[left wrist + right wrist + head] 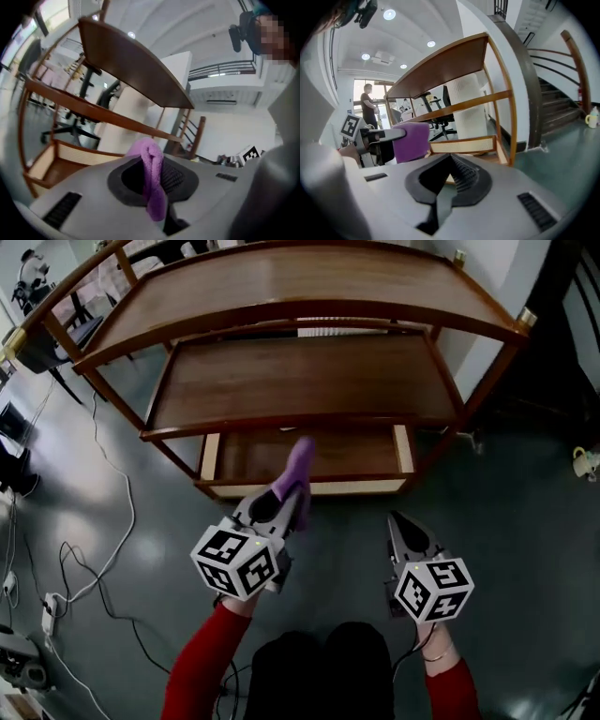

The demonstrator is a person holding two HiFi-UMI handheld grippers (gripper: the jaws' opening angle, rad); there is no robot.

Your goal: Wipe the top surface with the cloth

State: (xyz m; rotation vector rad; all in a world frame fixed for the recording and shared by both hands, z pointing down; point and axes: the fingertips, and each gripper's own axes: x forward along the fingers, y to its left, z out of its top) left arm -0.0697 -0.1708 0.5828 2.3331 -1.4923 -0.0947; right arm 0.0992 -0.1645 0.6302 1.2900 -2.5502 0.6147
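At our left gripper (281, 505): jaws clamped on the purple cloth (299, 463), whose folded bunch sticks out past the tips.
Cloth position: low, in front of the bottom tray (361, 454) and well below the top surface (300, 282); we see it touching no wood.
Right gripper (398, 524): jaws together with nothing between them, held beside the left one.
Step in hand: we judge that wiping has not begun; the cloth must first go up to the top.
Doing it well: we would lay the loose bunch flat on the wood, press lightly and sweep along the curve in overlapping passes, end to end. We would keep the jaw tips off the wood and clear of the corner posts.
Writing: we read no brand or words, only black-and-white squares on the left marker cube (239, 562) and the right marker cube (433, 589).
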